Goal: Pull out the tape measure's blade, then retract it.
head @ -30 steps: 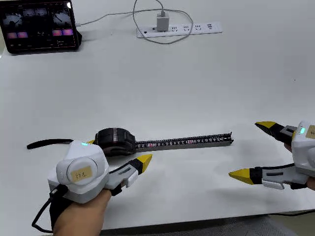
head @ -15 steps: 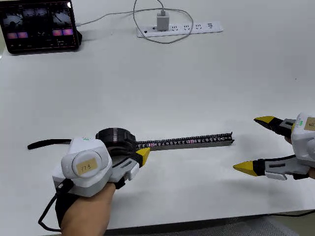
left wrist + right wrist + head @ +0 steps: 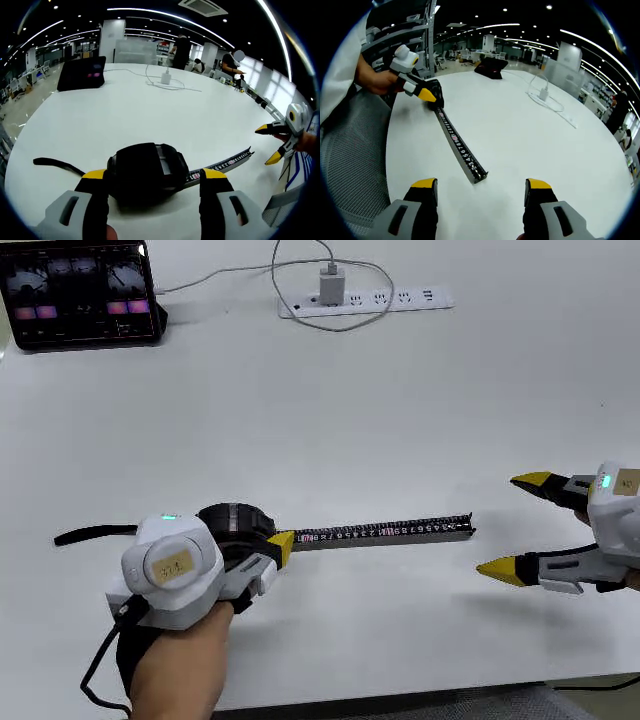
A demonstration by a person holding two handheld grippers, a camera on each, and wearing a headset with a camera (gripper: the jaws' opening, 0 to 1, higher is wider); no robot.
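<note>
1. We list a white workbench [image 3: 420,410], which carries every item below.

2. Dark tablet [image 3: 80,292], propped at the far left corner with its screen lit.

3. White power strip [image 3: 365,300], lying at the far edge, well apart from the work.

4. Left gripper [image 3: 153,175], white body with yellow tips, at the near left. We find its jaws spread and set one on each side of the tape measure's case. In the left gripper view a little bare table shows between the case and one jaw, so we record no clamp.

5. Right gripper [image 3: 500,524], at the near right. Its jaws stand wide apart with nothing between them, and it is well clear of the blade's free end.

6. Tape measure case [image 3: 240,523], black and round, flat on the table between the left gripper's jaws.

7. Blade [image 3: 385,531], dark with pale numerals, drawn out of the case and lying flat towards the right gripper.

8. Black strap [image 3: 90,534], trailing from the case away from the blade.

9. White charger [image 3: 331,283], plugged into the strip, its cable looped beside it.
</note>
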